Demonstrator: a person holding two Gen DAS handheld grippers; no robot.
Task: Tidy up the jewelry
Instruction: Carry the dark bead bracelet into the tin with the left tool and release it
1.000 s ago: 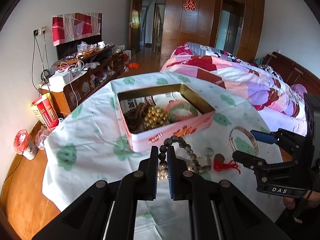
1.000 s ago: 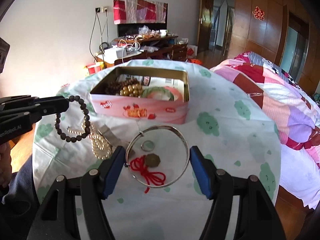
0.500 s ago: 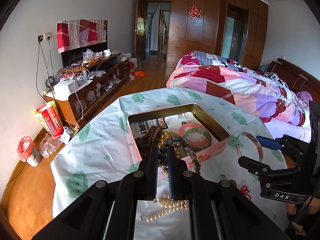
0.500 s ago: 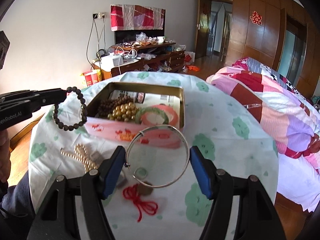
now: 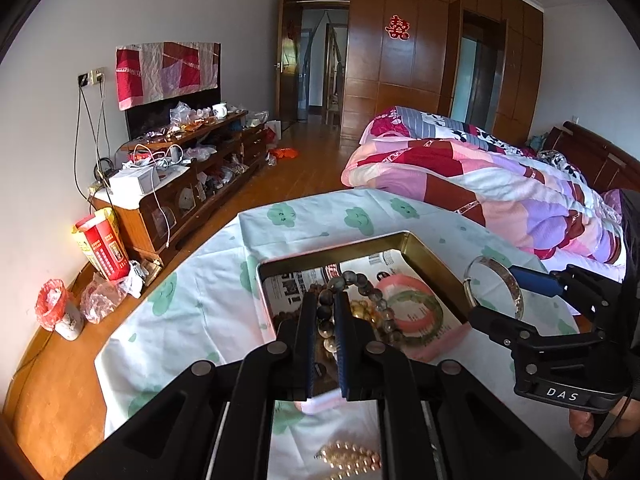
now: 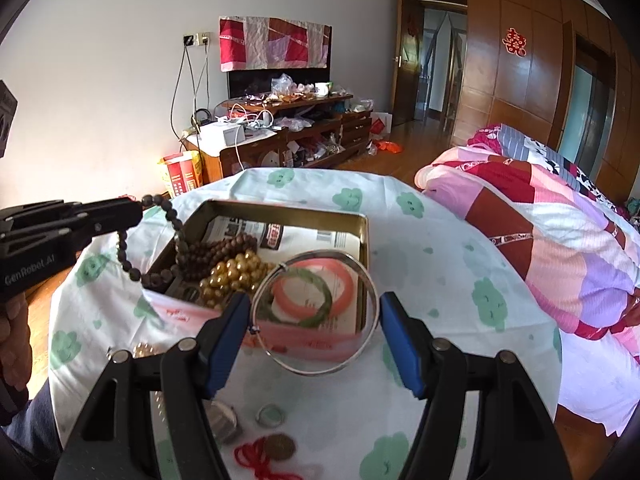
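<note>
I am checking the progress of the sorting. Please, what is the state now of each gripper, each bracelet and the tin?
left gripper: shut on dark bead bracelet, hanging over the tin.
right gripper: holding silver bangle by its sides, lifted.
tin: open, no lid.
pink bangle: lying in the tin.
green bangle: lying in the tin.

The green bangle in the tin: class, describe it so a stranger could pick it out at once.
Find the open pink tin on the cloud-print tablecloth. Inside, toward its right end, two bangles overlap on printed paper. The green bangle is the mottled one nearer the camera, lying partly over the plain coral-pink bangle.
</note>
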